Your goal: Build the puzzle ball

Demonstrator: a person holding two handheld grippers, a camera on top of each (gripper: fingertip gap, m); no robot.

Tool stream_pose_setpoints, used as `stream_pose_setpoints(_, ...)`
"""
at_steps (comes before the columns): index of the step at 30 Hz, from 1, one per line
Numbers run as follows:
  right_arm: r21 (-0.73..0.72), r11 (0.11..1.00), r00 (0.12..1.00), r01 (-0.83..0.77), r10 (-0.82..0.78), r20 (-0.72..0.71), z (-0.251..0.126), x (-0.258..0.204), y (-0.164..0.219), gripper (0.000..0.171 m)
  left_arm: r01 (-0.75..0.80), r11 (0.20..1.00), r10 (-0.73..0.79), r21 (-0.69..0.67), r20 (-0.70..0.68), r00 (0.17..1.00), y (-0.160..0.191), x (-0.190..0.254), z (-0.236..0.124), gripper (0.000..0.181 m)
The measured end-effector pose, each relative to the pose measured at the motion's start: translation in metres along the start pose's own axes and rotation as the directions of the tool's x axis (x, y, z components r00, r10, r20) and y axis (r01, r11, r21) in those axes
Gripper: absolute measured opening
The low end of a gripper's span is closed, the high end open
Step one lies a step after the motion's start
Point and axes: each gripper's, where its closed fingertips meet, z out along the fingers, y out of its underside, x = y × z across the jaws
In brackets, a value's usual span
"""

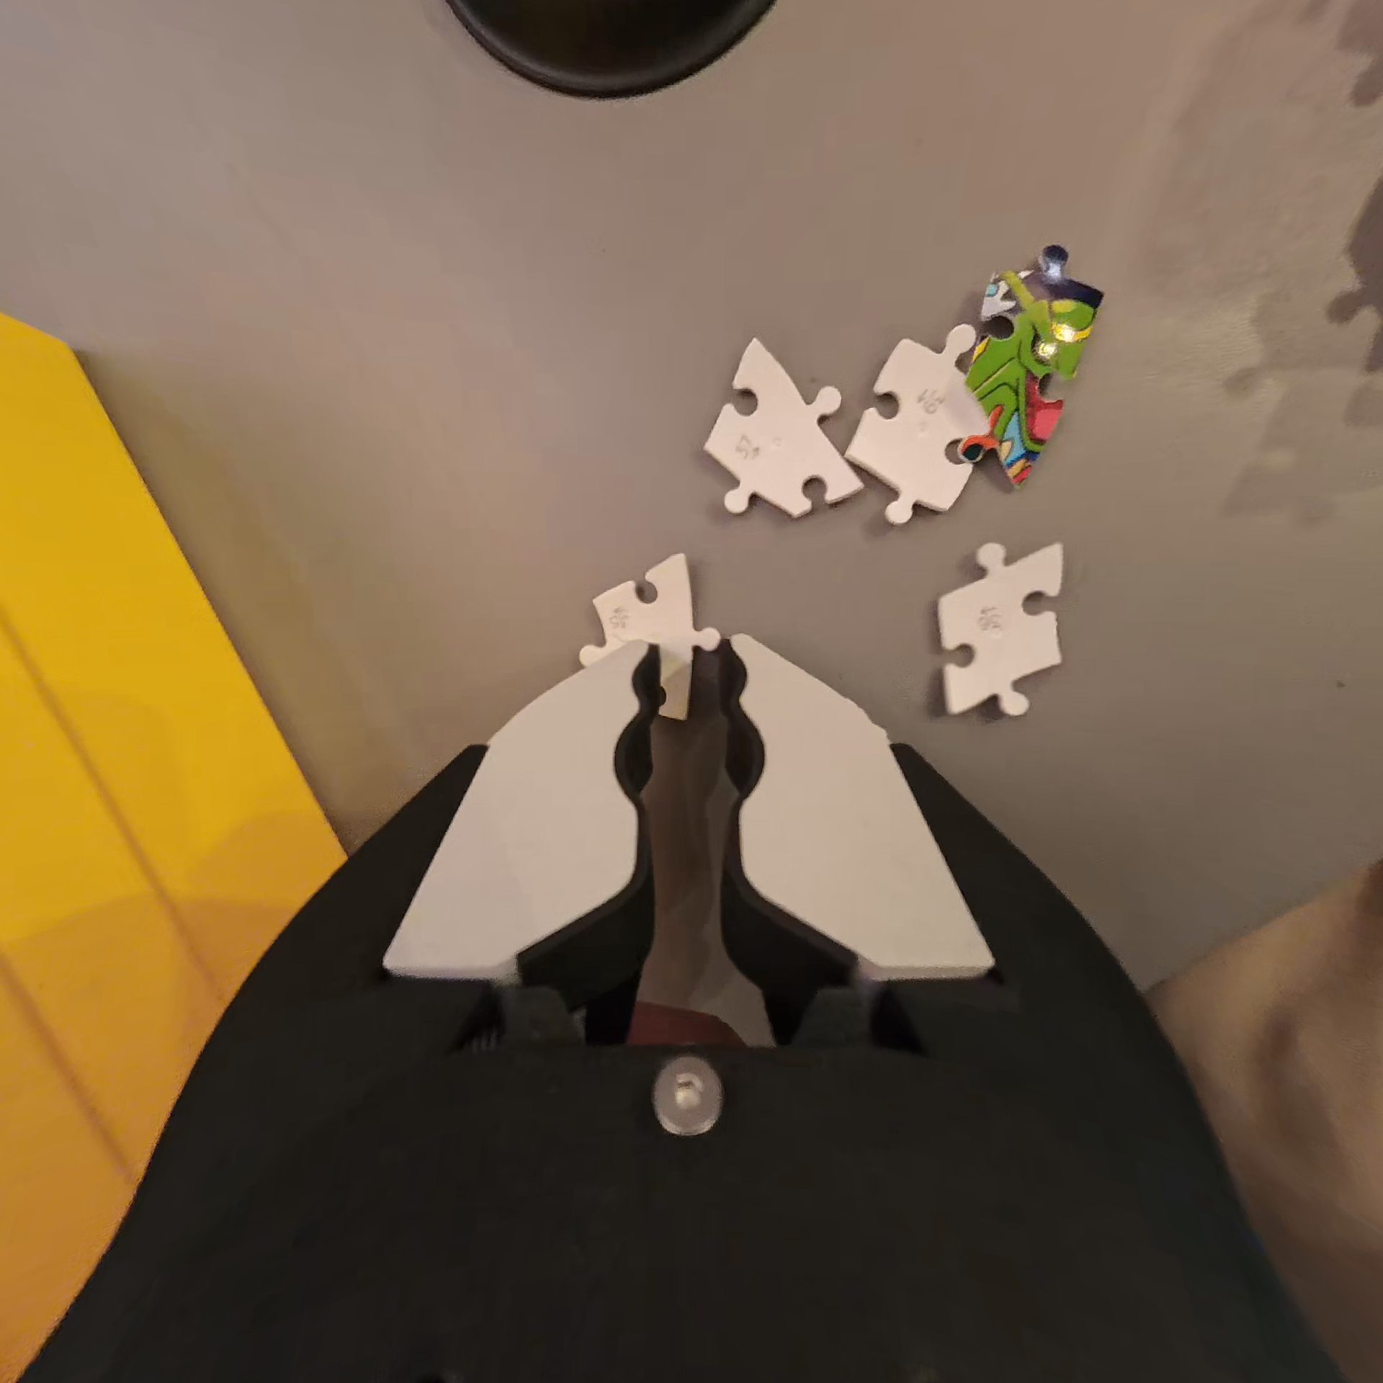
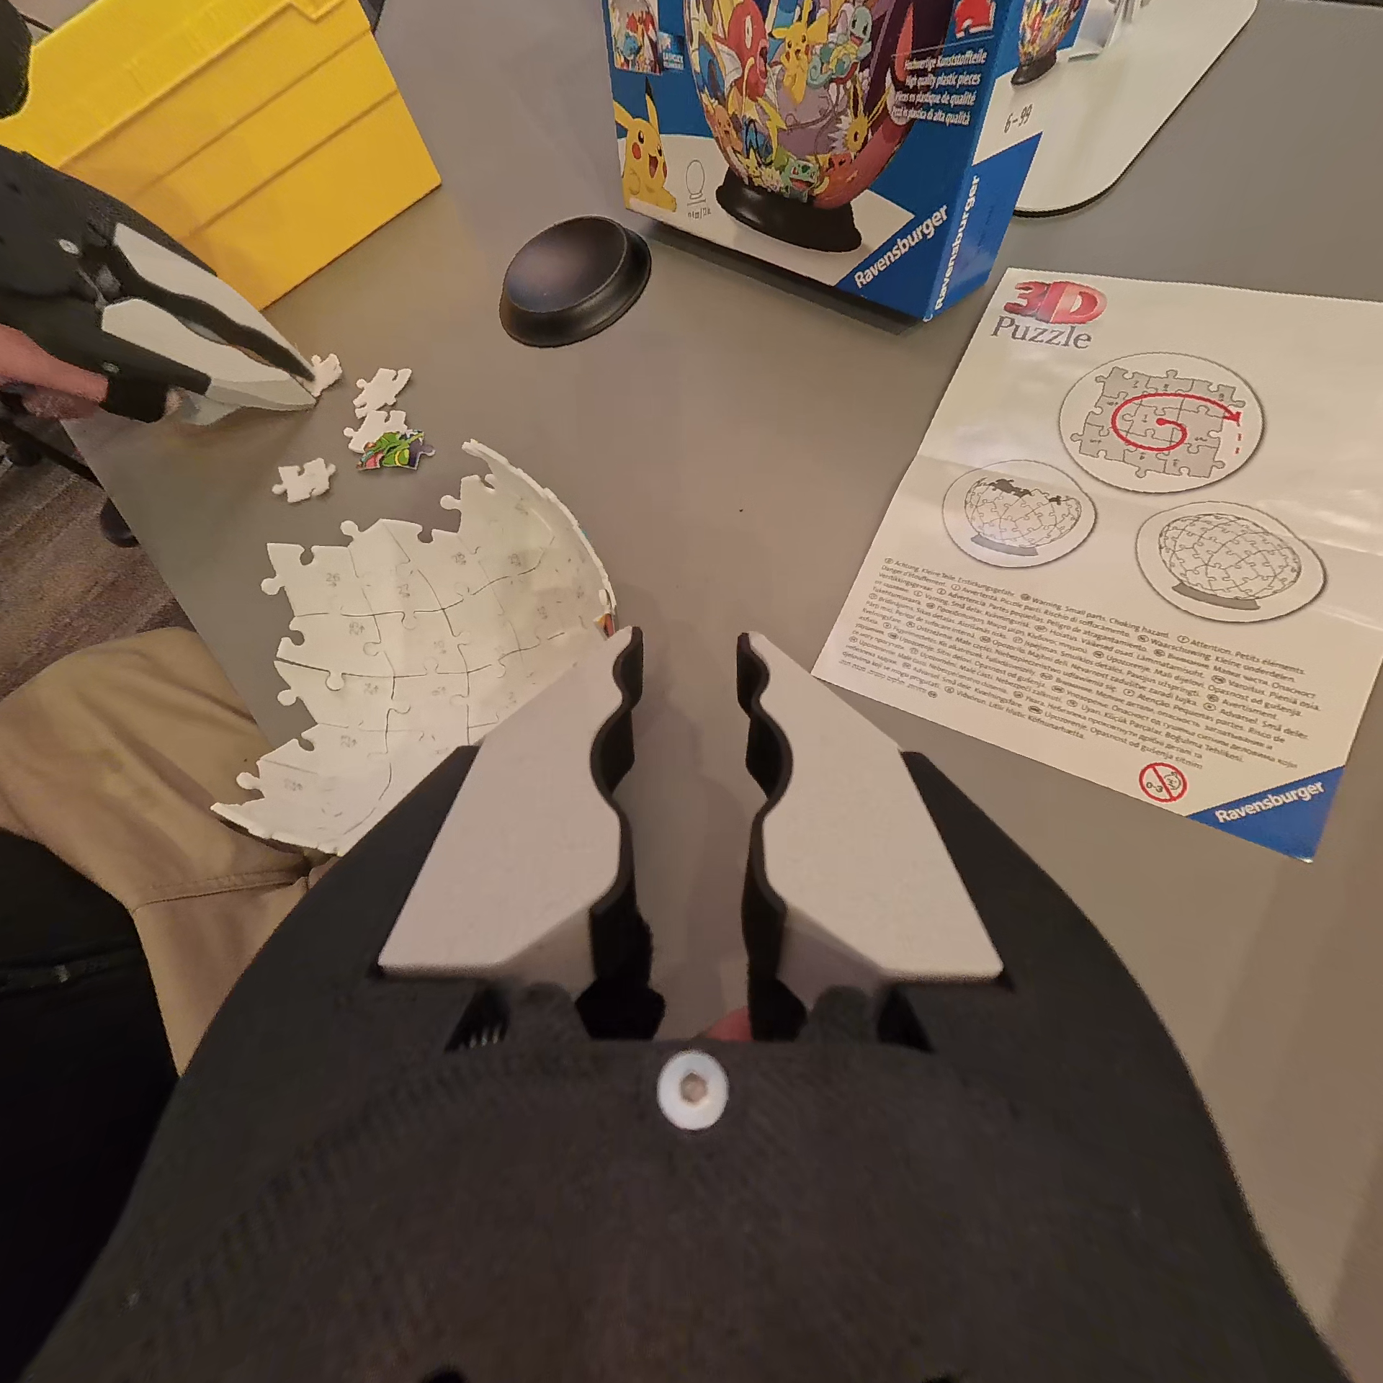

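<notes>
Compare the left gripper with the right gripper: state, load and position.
The left gripper is closed on a white puzzle piece; the right gripper is open and empty. The left gripper's tips are down at the grey table among loose pieces; the right gripper is beside the part-built ball shell. Both have grey fingers on black bodies.

Left wrist view looks steeply down, close to the loose puzzle pieces (image 1: 890, 441); right wrist view, farther back, shares them.

half-built ball (image 2: 419, 636): white inner side up, curved shell on the grey table
loose pieces (image 1: 778, 434): four white-side up, one colourful, near the shell
</notes>
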Motion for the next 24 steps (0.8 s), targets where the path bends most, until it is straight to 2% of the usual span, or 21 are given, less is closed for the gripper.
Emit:
stream_pose_setpoints(6,0.008,1.000,1.000,0.003,-0.003,-0.001,-0.002,-0.001,-0.002,0.023,-0.014,1.000,0.014,0.023,0.003,1.000,-0.002,0.000,0.001,0.000)
stream_pose_setpoints(12,0.018,1.000,1.000,0.004,-0.004,-0.005,-0.005,0.001,-0.005,0.023,-0.070,0.995,0.072,0.065,-0.034,0.997,-0.005,0.009,-0.006,0.000)
stream_pose_setpoints(14,0.020,1.000,1.000,0.003,-0.003,-0.006,-0.006,0.001,-0.005,0.023,-0.050,0.996,0.051,0.074,-0.022,0.998,-0.005,0.006,-0.015,0.000)
stream_pose_setpoints(15,0.021,1.000,1.000,0.003,-0.003,-0.005,-0.006,0.001,-0.005,0.023,-0.043,0.996,0.044,0.074,-0.010,0.999,-0.005,0.004,-0.019,0.009)
stream_pose_setpoints(17,0.023,1.000,1.000,0.002,-0.002,-0.004,-0.006,0.001,-0.006,0.023,-0.013,0.998,0.010,0.061,0.034,0.999,-0.001,-0.005,-0.023,0.039)
stream_pose_setpoints(18,0.023,1.000,1.000,0.000,0.000,-0.003,-0.006,0.001,-0.006,0.023,-0.006,0.999,0.004,0.038,0.048,0.999,0.003,-0.007,-0.022,0.046)
stream_pose_setpoints(20,0.022,1.000,1.000,-0.001,0.001,0.001,-0.005,0.001,-0.005,0.023,0.016,1.000,-0.016,0.003,0.067,0.998,0.011,-0.011,-0.016,0.052)
stream_pose_setpoints(24,0.019,1.000,1.000,0.002,-0.002,0.006,-0.004,-0.001,-0.005,0.023,0.031,1.000,-0.031,-0.003,-0.012,0.999,0.007,-0.005,-0.004,0.053)
